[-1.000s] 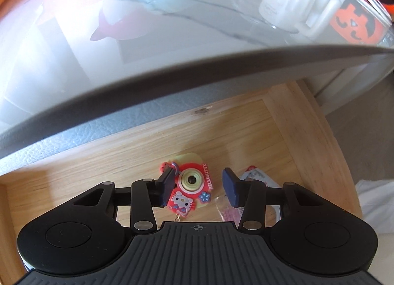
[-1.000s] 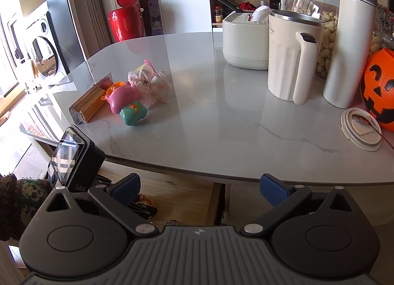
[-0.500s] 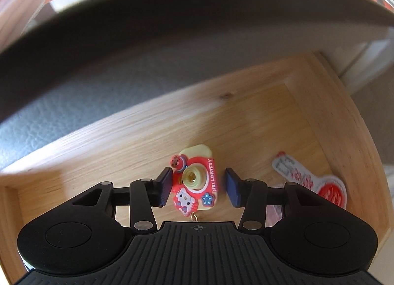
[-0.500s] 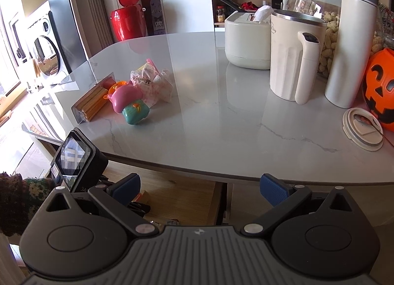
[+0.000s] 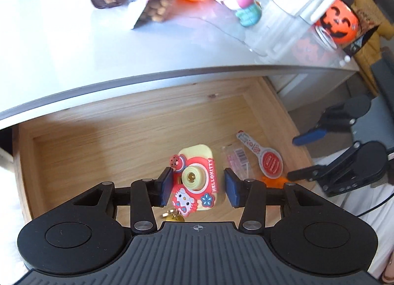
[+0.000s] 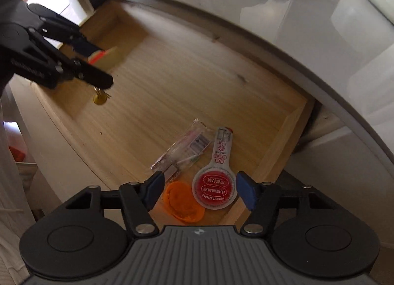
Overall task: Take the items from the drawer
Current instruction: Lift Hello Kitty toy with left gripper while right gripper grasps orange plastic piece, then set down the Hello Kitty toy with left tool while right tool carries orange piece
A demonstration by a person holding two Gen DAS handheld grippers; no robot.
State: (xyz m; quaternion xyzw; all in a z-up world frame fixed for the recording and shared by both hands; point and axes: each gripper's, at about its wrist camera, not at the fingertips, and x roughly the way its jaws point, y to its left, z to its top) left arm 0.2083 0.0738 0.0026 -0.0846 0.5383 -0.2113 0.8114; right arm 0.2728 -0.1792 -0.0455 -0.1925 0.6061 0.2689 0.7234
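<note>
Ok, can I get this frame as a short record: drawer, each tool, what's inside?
drawer: open, wooden
left tool: shut on camera, seemingly lifted, charm hanging below
right tool: open, above red pack and orange piece
on drawer floor: red pack, clear packet, orange piece, all at its right side

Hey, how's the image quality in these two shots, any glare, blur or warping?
Left wrist view: sunlight washes out the tabletop, and the fisheye bows its edge; the toy camera between the left tongs is sharp. Right wrist view: glare streaks the tabletop, and the left tongs are motion-blurred.
</note>
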